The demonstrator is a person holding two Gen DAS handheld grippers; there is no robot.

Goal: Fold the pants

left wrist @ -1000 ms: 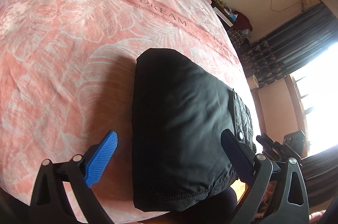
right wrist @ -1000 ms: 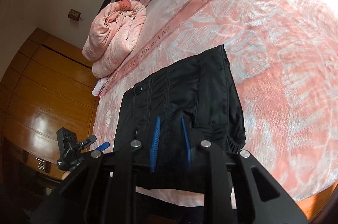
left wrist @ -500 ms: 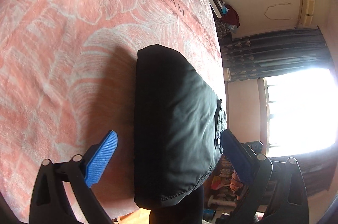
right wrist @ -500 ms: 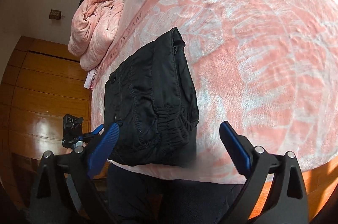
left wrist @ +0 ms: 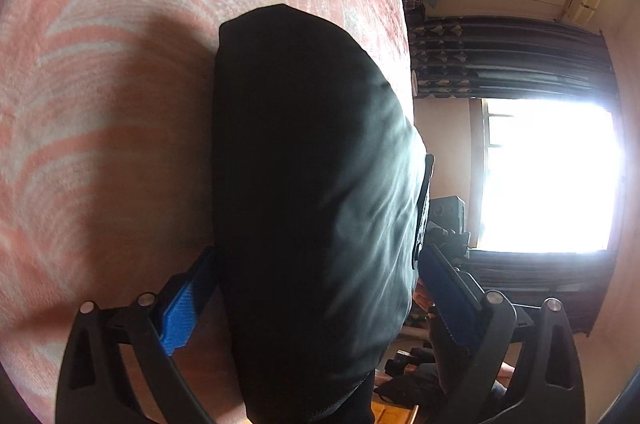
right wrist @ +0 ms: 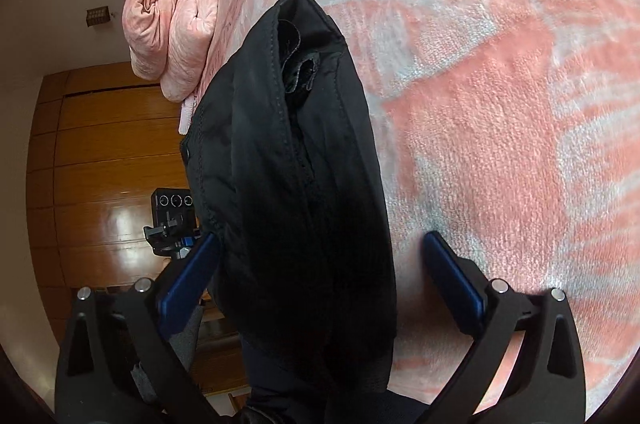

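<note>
The black pants (left wrist: pixel 312 184) lie folded into a thick bundle on the pink leaf-patterned bed cover (left wrist: pixel 100 144), near the bed's edge. My left gripper (left wrist: pixel 316 254) is open and straddles the bundle's near end, a blue pad on each side. From the other side, my right gripper (right wrist: pixel 320 239) straddles the pants (right wrist: pixel 288 184) too; its jaws are opening wide, with the cloth between them and the right pad clear of it. The seamed, buttoned side of the bundle shows in the right wrist view. Each gripper glimpses the other past the bundle.
A rolled pink quilt (right wrist: pixel 176 8) lies further up the bed. A wooden wardrobe wall (right wrist: pixel 100 184) stands beyond the bed's edge. A bright window (left wrist: pixel 548 176) with dark curtains (left wrist: pixel 500 56) is on the opposite side. A person's dark-clothed legs (right wrist: pixel 320 392) are right at the bed edge.
Both grippers have dropped and moved in close, so the bundle now sits between their fingers. The right gripper went from nearly shut above the pants to wide open. The pants stayed put.
</note>
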